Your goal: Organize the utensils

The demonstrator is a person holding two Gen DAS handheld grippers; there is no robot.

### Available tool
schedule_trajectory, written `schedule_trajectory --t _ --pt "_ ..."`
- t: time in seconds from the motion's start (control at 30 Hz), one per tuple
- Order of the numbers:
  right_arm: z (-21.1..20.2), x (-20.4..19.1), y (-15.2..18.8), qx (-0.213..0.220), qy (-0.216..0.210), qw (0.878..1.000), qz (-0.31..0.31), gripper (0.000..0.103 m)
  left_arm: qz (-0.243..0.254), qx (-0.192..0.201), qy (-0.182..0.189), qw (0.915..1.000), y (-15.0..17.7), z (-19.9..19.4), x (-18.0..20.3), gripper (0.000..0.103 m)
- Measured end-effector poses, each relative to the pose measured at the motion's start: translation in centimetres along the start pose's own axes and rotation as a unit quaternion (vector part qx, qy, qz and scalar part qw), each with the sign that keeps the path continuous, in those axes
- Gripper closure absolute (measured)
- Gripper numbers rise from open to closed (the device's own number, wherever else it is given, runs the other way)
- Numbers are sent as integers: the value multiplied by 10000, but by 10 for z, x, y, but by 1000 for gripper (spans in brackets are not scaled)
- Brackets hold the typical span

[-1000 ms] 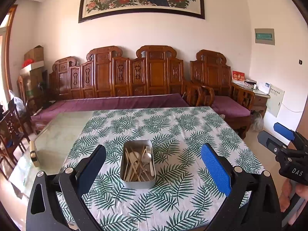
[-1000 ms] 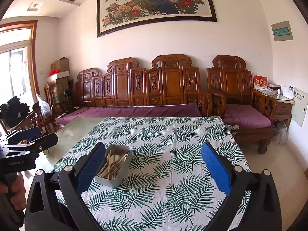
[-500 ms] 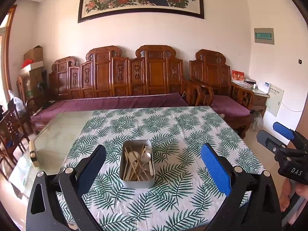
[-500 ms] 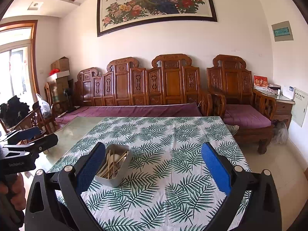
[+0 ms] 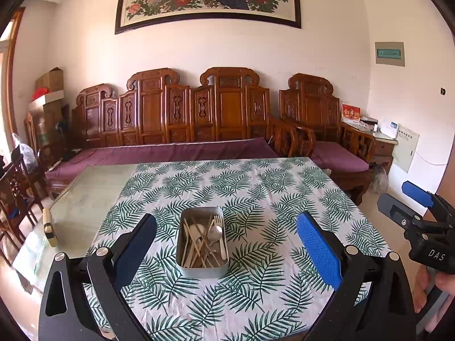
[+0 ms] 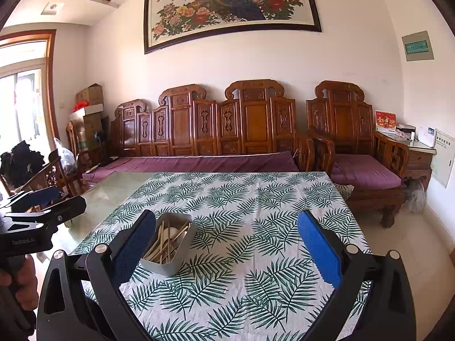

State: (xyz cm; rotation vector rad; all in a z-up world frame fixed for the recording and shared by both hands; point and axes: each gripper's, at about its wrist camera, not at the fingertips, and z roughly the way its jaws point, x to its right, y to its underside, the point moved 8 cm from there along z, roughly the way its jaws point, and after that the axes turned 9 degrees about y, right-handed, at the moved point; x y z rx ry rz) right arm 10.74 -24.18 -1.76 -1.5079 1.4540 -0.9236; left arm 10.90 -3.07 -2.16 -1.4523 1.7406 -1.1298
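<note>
**Both grippers spread above the table, utensil tin untouched**

While the glass table top [image 5: 93, 190] lies bare along its left edge, a small tan block [image 5: 49, 227] sits there near the rim, well apart from everything else. Just right of that bare strip begins the leaf-print tablecloth [image 5: 284, 199], which covers the rest of the table.

The left gripper [image 5: 226, 251] hangs over the near edge of the cloth with its blue-padded fingers [image 5: 318, 251] spread wide and holding nothing. Seen between those fingers, the metal tin [image 5: 202, 244] stands flat on the cloth, near the front middle of the table. Inside it lies a loose heap of utensils [image 5: 204, 241]: pale chopsticks crossing one another, a spoon [image 5: 215, 232] and a fork [image 5: 218, 221], all mixed together.

In the right wrist view the same tin [image 6: 170, 244] shows just beside the inner left finger, partly hidden by it, with chopstick ends poking above its rim. The right gripper [image 6: 227, 251] is likewise spread wide, empty, over open cloth to the right of the tin. A hand [image 5: 435, 287] grips its handle at the far right of the left wrist view.
</note>
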Motion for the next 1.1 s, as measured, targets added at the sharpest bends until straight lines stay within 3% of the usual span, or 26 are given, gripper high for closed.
schedule_trajectory --t 1.1 --pt "-1 -7 0 -4 -29 10000 20 3 0 1 -2 10000 0 0 0 8"
